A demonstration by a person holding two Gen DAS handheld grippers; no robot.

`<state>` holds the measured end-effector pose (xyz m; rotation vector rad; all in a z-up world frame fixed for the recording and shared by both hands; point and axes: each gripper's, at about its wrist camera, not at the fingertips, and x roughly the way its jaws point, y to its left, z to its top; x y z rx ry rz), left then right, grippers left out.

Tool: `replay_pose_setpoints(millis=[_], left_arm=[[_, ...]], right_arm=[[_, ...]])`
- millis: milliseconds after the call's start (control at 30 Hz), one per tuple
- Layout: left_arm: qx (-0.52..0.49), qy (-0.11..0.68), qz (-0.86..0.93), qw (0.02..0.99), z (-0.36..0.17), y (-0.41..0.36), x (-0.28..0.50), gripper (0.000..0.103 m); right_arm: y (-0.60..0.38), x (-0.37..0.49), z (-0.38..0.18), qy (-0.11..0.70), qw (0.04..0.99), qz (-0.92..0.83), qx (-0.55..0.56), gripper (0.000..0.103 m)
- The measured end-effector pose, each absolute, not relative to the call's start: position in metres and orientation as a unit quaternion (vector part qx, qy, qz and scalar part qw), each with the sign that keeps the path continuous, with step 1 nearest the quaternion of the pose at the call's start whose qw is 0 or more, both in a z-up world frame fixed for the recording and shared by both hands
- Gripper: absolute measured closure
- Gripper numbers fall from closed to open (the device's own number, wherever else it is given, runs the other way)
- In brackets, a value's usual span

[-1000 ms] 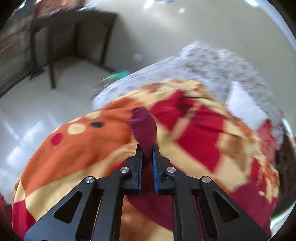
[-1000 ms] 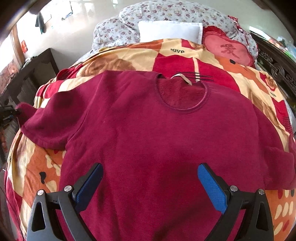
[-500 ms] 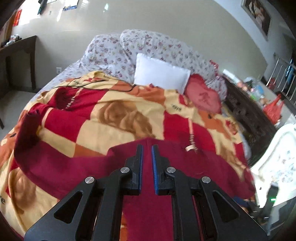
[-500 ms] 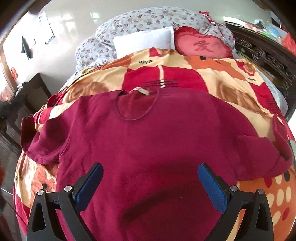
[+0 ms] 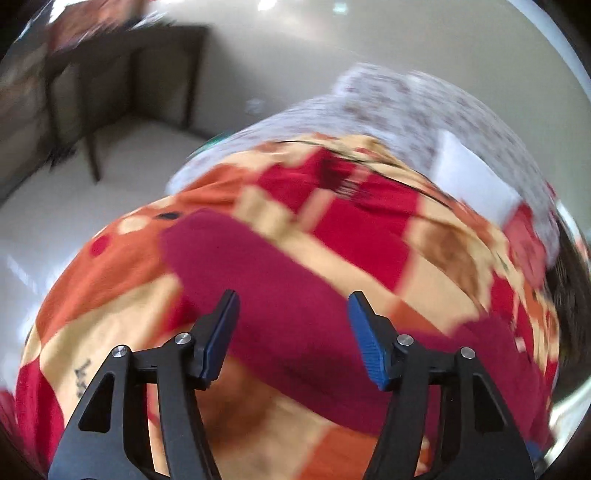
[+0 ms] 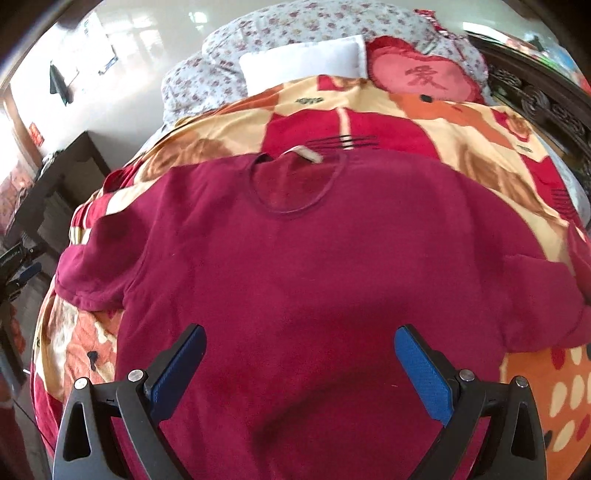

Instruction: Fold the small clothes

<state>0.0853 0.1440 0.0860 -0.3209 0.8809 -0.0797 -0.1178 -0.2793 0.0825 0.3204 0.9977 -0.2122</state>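
A dark red T-shirt [image 6: 314, 266] lies spread flat, front up, on the patterned blanket [image 6: 461, 122], collar toward the pillows. My right gripper [image 6: 299, 354] is open and empty, hovering over the shirt's lower body. My left gripper [image 5: 291, 325] is open and empty above the shirt's left sleeve [image 5: 266, 273], which lies flat on the blanket. The left wrist view is motion-blurred.
A white pillow [image 6: 303, 66], a red heart cushion [image 6: 421, 77] and floral pillows [image 6: 295, 26] lie at the head of the bed. A dark wooden table [image 5: 122, 62] stands on the floor to the left. A carved dark headboard [image 6: 546, 107] runs along the right.
My left gripper was shut on the sleeve and has now opened, leaving the sleeve flat on the blanket; its view swung widely. My right gripper stayed open over the shirt.
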Motion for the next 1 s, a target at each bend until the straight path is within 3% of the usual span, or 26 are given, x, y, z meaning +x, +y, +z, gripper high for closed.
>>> replay_pose_setpoints(millis=[267,433,500,533,567,1000], left_arm=[[-0.301,0.465,0.022,0.832,0.024,0.221,0.139,0.042],[-0.289,0.455,0.018,0.842,0.023,0.218,0.154,0.042],[-0.279,0.456,0.013,0.845,0.025,0.215,0.159,0.059],[-0.266,0.461,0.012,0.847,0.027,0.212,0.161,0.087],[-0.258,0.461,0.008,0.849,0.028,0.210,0.164,0.091],[-0.180,0.382,-0.132,0.897,0.122,0.108,0.094,0.095]], right_arm=[[-0.254,-0.095,0.071,0.499,0.853,-0.080,0.128,0.002],[-0.250,-0.085,0.068,0.501,0.853,-0.077,0.122,0.002],[-0.248,-0.083,0.068,0.498,0.856,-0.078,0.117,0.002],[-0.247,-0.082,0.069,0.497,0.857,-0.079,0.115,0.002],[-0.247,-0.081,0.069,0.495,0.858,-0.082,0.110,0.002],[-0.260,-0.097,0.088,0.463,0.875,-0.124,0.071,0.002]])
